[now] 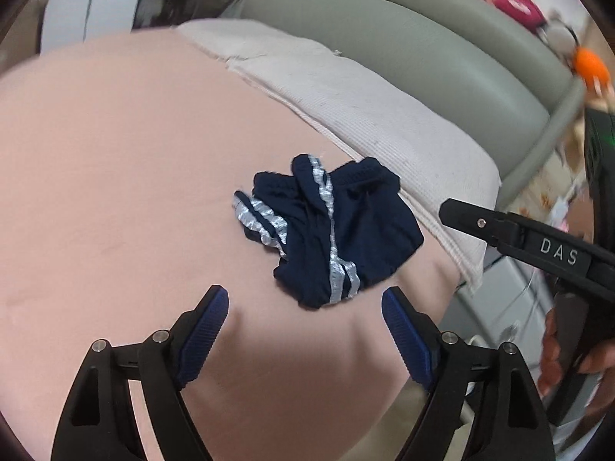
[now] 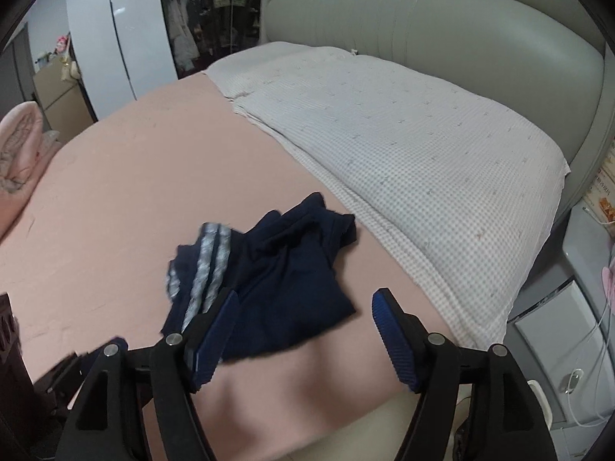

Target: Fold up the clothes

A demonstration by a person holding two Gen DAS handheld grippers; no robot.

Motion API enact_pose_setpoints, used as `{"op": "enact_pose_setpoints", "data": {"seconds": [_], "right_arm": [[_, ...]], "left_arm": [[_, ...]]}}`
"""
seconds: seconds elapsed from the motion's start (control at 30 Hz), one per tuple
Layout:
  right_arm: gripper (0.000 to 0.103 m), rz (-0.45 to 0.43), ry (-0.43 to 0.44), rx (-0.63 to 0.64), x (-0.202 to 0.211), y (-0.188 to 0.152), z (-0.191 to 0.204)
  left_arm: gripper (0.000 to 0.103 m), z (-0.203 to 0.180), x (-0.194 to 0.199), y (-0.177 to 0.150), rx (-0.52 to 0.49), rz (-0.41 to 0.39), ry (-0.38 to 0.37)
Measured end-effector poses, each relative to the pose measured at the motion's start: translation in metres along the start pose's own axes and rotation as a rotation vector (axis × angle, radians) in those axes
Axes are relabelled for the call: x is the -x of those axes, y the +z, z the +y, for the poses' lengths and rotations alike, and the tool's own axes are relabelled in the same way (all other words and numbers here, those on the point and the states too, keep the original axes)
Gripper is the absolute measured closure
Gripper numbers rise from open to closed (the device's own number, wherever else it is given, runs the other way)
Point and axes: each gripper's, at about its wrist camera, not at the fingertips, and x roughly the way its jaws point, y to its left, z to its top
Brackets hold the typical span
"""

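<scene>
Garment: navy shorts (image 1: 326,230) with silver side stripes, lying crumpled in a loose heap on the pink sheet (image 1: 115,173), just beside the near edge of the checked blanket (image 1: 365,115); not flat, no clean fold visible.
Landmark: all places below are given relative to the shorts.
Left gripper (image 1: 305,336): jaws apart, nothing between the pads; it hangs above the sheet on the near side of the shorts, clear of the cloth.
Right gripper (image 2: 303,336): jaws apart, empty; its left pad overlaps the near hem in the picture, but contact cannot be told.
Step in hand (judgement): the shorts look released and need re-gripping before a fold.
How to do it well (judgement): pick two matching corners, waistband or hem; pinch one layer edge each; lift, spread flat, then fold stripe onto stripe. Avoid catching the sheet under a pad.
Left wrist view only: the right gripper from outside, to the right of the shorts, and fingers (image 1: 553,361) on its handle; both stripes clearly.
Right wrist view only: grey headboard (image 2: 442,19) beyond the shorts; a pink bundle (image 2: 19,146) far left.
</scene>
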Motion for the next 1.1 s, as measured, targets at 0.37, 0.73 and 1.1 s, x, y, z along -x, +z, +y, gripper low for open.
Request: {"op": "enact_pose_setpoints", "data": {"seconds": [0.37, 0.73, 1.1], "right_arm": [[0.031, 0.065, 0.009, -0.003, 0.029, -0.012, 0.003], [0.031, 0.055, 0.006, 0.024, 0.073, -0.021, 0.013], [0.031, 0.067, 0.000, 0.030, 0.108, -0.034, 0.010]], "left_arm": [[0.021, -0.023, 0.045, -0.006, -0.114, 0.007, 0.108], [0.021, -0.033, 0.081, 0.005, -0.134, 0.027, 0.203], [0.021, -0.052, 0.097, 0.000, -0.171, 0.031, 0.218]]}}
